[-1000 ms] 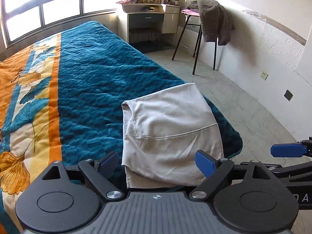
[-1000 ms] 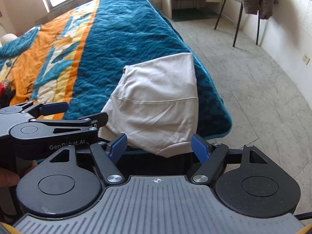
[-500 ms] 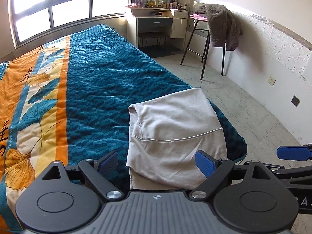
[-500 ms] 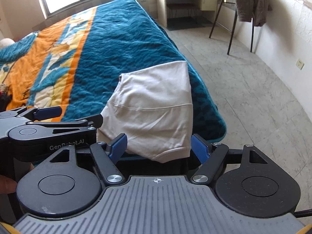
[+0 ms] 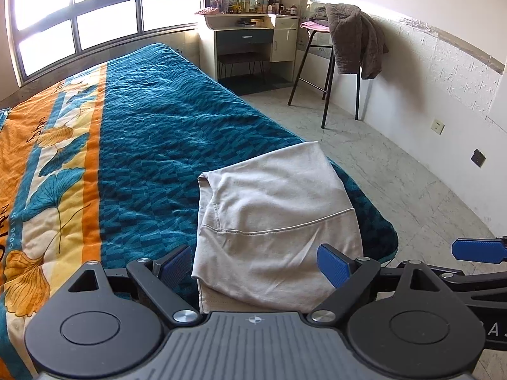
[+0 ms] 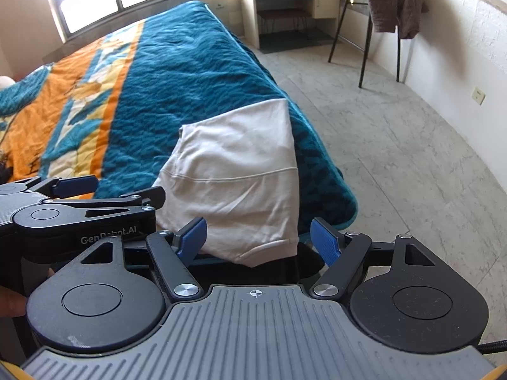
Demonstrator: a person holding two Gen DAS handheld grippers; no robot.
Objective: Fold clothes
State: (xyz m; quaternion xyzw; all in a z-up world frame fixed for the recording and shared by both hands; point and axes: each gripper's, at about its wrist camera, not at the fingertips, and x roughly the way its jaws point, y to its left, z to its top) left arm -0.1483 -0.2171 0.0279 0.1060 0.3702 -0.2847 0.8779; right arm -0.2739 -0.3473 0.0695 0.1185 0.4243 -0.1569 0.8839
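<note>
Beige folded garment (image 5: 272,221) was seen at centre frame, just ahead of both grippers' wide-open, empty fingers (image 5: 332,264).

Left gripper (image 5: 255,267), right gripper (image 6: 258,240): side by side, jaws wide apart, gripping nothing.

Home bedroom (bed (image 5: 152,120), dresser (image 5: 253,41))
</note>
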